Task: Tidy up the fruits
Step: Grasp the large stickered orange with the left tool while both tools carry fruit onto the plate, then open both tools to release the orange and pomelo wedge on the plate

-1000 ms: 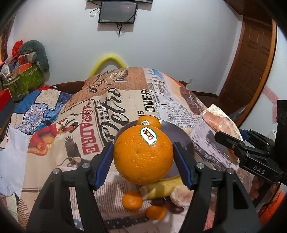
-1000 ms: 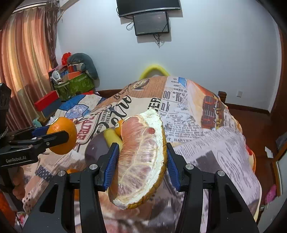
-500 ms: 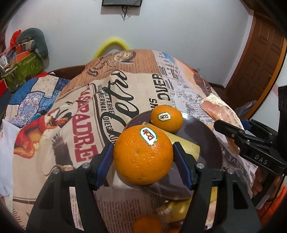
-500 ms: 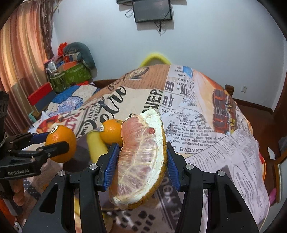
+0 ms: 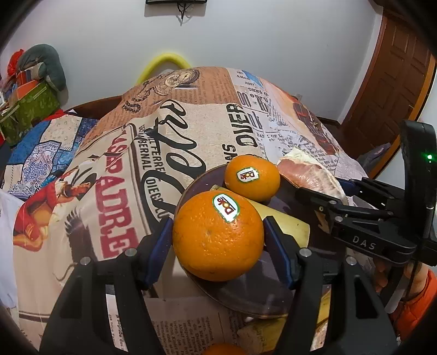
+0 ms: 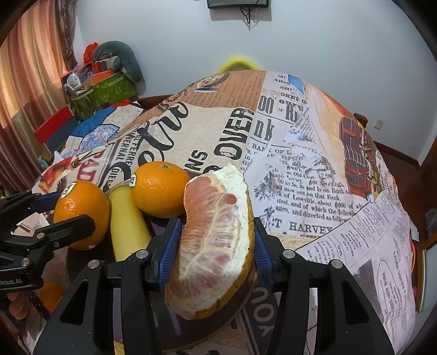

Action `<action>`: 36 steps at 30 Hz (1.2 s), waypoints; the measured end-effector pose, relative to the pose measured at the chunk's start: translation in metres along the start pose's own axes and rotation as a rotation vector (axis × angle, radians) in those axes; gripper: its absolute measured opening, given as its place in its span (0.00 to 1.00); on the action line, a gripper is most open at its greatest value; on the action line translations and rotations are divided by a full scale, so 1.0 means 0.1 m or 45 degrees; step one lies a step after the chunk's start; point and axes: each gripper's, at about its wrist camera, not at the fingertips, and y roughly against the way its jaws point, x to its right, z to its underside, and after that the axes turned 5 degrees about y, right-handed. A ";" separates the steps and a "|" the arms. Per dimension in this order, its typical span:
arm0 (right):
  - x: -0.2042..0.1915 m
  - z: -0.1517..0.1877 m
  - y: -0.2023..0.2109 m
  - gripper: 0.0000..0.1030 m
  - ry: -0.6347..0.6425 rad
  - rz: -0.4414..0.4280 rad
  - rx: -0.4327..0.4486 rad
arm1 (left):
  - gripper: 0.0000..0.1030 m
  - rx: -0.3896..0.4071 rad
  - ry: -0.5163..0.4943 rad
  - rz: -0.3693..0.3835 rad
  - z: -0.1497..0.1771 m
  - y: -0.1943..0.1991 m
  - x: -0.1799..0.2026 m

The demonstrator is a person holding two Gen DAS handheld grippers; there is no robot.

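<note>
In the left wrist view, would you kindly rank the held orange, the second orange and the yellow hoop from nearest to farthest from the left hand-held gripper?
1. Held orange, clamped between the left hand-held gripper fingers.
2. Second orange, just beyond on the dark plate.
3. Yellow hoop, behind the table by the wall.

Plate (image 5: 262,300) crowded: orange (image 5: 252,177), banana (image 6: 127,218).

This is a lived-in room of a home. A worktop (image 6: 300,169) wears a newspaper-print cloth, with a yellow chair back (image 6: 238,62) at its far side. A screen (image 6: 237,3) hangs on the white far wall. At far left, a striped curtain (image 6: 30,90) hangs beside a heap of boxes and stuffed things (image 6: 106,79). A brown wooden door (image 5: 393,82) stands at right.
</note>
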 end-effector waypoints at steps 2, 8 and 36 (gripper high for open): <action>0.01 0.00 -0.01 0.47 -0.008 -0.008 -0.009 | 0.65 -0.013 0.008 0.007 0.00 -0.01 -0.01; 0.04 0.01 -0.01 0.48 -0.035 -0.027 -0.028 | 0.65 0.011 0.012 0.013 -0.01 0.04 0.00; -0.39 0.34 1.13 0.57 0.033 0.006 0.133 | 0.66 0.090 -0.059 -0.046 0.39 1.17 0.12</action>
